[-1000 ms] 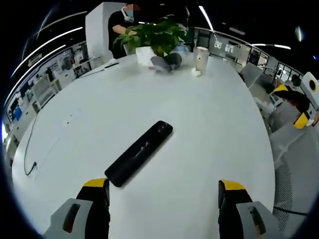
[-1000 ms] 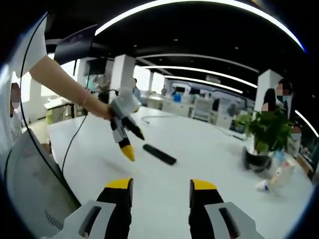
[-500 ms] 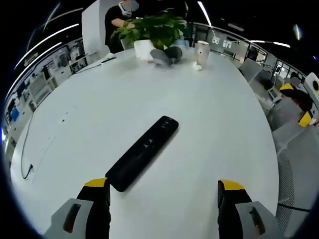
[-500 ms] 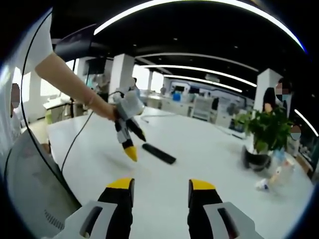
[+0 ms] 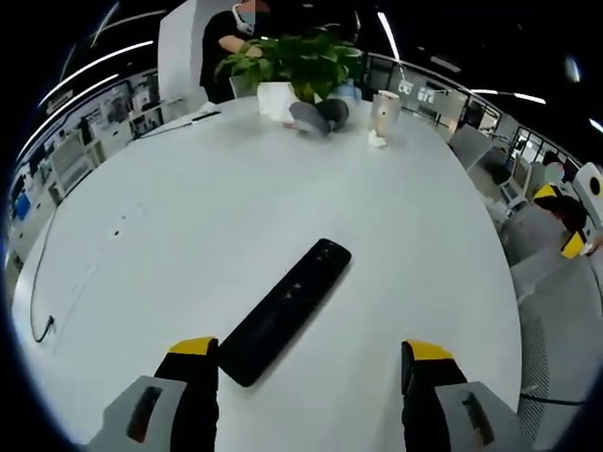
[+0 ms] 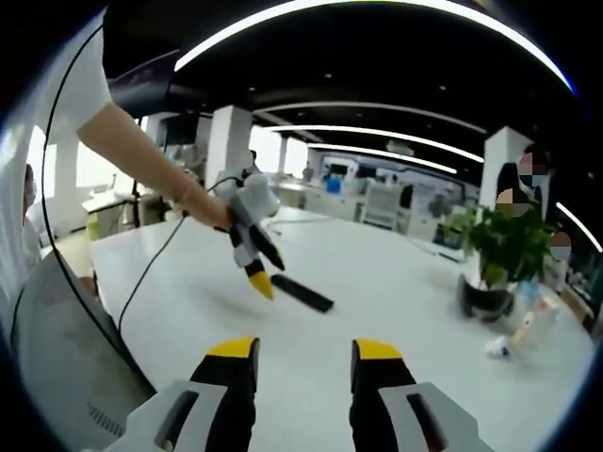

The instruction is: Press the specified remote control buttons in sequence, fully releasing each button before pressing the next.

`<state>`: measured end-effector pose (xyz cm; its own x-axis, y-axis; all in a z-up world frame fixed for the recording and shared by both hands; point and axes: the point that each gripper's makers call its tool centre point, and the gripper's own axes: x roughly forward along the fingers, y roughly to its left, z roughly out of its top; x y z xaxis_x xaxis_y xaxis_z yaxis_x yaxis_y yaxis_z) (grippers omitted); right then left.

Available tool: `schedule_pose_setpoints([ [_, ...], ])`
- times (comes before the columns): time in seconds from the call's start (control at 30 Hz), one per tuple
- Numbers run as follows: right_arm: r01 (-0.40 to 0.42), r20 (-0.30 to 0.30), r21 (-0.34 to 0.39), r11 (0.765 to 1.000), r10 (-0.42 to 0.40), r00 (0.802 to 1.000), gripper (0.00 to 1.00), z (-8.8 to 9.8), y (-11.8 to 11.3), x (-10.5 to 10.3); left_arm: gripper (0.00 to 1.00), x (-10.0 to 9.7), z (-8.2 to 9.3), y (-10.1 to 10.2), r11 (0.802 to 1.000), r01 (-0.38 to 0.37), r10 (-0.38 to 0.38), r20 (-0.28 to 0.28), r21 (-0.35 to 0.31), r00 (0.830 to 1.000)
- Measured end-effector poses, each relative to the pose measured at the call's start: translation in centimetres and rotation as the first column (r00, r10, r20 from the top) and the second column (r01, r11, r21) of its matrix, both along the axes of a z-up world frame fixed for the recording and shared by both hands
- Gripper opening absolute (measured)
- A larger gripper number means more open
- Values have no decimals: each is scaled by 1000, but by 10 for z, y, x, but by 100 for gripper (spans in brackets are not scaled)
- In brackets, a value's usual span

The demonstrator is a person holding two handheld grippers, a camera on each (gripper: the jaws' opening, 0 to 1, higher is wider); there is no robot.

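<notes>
In the left gripper view, one thin black cable lies at the left edge of the white surface. The left hand-held gripper rises from the bottom with its two yellow-tipped jaws spread apart and nothing between them. One black remote control lies flat on the surface, slanting from just beside the left jaw tip up toward the right; neither jaw touches it. At the far end of the surface stand one leafy plant in a white pot, one dark grey object just beside the pot, and one pale cup to its right, with a small white scrap at its foot.

In the right gripper view, a person's bare arm reaches in from the left, holding the left hand-held gripper just above the near end of the remote control. The right hand-held gripper stands at the bottom, its two jaws apart and empty, well back from the remote. Further right stand the plant and two people behind it.
</notes>
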<state>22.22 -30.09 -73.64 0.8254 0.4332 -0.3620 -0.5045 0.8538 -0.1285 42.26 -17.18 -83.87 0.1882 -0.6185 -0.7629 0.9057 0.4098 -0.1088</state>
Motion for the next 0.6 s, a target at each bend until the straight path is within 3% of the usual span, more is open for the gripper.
schedule_pose_setpoints([
  [0.33, 8, -11, -9, 1000, -8, 1000, 30, -2, -2, 0, 74, 13, -4, -4, 1000, 20, -20, 3, 24, 1000],
  [0.6, -5, -31, -28, 1000, 4, 1000, 26, -6, -2, -1, 68, 22, -14, -6, 993, 74, -75, 10, 89, 997],
])
